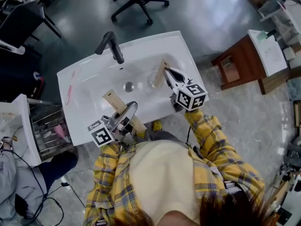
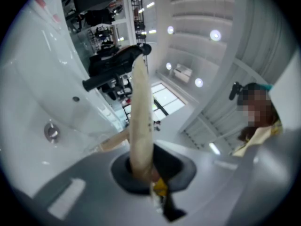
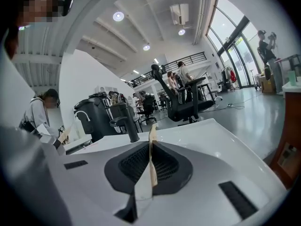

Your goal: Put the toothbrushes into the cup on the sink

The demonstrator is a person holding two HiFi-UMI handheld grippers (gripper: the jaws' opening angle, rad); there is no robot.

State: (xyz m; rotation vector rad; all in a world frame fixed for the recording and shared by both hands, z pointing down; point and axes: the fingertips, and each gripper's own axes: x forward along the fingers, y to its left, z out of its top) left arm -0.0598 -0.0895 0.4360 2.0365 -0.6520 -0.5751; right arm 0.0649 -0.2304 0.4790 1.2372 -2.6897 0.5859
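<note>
One cup [image 1: 151,81] in sink [image 1: 84,98], right tongs [image 1: 168,74] holding toothbrush [image 1: 162,71] near

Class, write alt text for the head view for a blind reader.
A person over a white sink holds a wrapped toothbrush in the left gripper and a second toothbrush in the right gripper, beside a clear cup in the basin. A black faucet stands behind.

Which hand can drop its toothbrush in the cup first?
Right. The right gripper holds one toothbrush at the cup; the left gripper holds another toothbrush nearer the front edge of the sink.
</note>
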